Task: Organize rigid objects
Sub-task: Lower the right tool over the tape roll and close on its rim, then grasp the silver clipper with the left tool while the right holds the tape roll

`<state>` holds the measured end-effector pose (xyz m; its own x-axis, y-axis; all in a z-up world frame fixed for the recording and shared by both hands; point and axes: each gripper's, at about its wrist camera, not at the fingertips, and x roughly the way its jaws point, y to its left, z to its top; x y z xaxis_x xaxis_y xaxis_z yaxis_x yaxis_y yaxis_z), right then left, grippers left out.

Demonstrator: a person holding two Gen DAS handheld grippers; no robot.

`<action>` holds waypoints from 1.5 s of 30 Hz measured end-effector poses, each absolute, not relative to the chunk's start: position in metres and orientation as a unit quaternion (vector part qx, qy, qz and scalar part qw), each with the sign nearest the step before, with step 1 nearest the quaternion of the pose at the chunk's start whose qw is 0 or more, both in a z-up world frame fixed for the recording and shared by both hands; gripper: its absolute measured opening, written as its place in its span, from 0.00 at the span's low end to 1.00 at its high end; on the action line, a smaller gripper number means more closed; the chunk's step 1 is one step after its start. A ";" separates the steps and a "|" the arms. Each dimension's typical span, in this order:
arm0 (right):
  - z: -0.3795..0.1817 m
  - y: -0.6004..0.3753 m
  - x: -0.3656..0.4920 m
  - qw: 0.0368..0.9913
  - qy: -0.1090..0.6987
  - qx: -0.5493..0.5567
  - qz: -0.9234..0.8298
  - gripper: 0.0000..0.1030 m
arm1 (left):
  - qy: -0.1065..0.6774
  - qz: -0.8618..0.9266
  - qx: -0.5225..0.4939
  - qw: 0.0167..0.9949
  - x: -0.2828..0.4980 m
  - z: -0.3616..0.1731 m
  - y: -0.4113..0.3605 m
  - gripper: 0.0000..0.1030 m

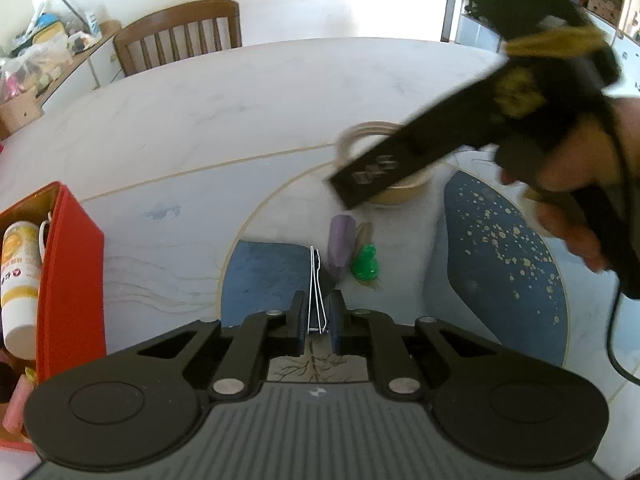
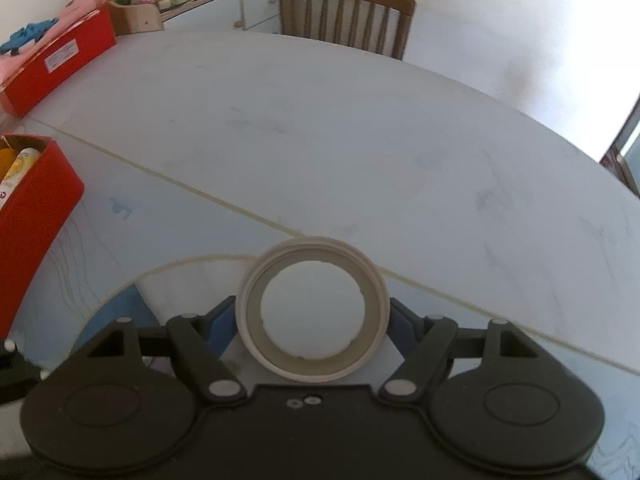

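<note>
My left gripper (image 1: 315, 312) is shut on a binder clip (image 1: 316, 292), whose silver wire handles stick forward between the fingers. Just beyond it on the table lie a purple piece (image 1: 341, 242) and a green pawn-shaped piece (image 1: 365, 265). My right gripper (image 2: 313, 320) is shut on a beige tape roll (image 2: 313, 368), held upright with its hole facing the camera. In the left wrist view the right gripper's body (image 1: 384, 168) hangs over the table, with the tape roll (image 1: 360, 138) partly hidden behind it.
An open red box (image 1: 68, 280) with a white and yellow bottle (image 1: 18, 276) stands at the left; it also shows in the right wrist view (image 2: 36, 208). A second red box (image 2: 60, 64) lies farther back. A wooden chair (image 2: 348, 12) stands behind the white table (image 2: 360, 140).
</note>
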<state>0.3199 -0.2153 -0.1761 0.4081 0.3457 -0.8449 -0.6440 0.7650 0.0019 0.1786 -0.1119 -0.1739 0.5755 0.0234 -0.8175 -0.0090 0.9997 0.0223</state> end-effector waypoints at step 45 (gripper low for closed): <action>-0.134 -0.261 0.173 0.805 0.491 -0.082 0.322 0.74 | 0.480 -0.056 -0.059 0.873 0.115 -0.144 -0.052 0.27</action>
<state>0.1729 -0.2606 -0.1343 0.3099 0.4390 -0.8433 -0.5995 0.7787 0.1851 0.1149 -0.0516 -0.1440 0.5321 -0.1539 -0.8326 0.0404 0.9868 -0.1566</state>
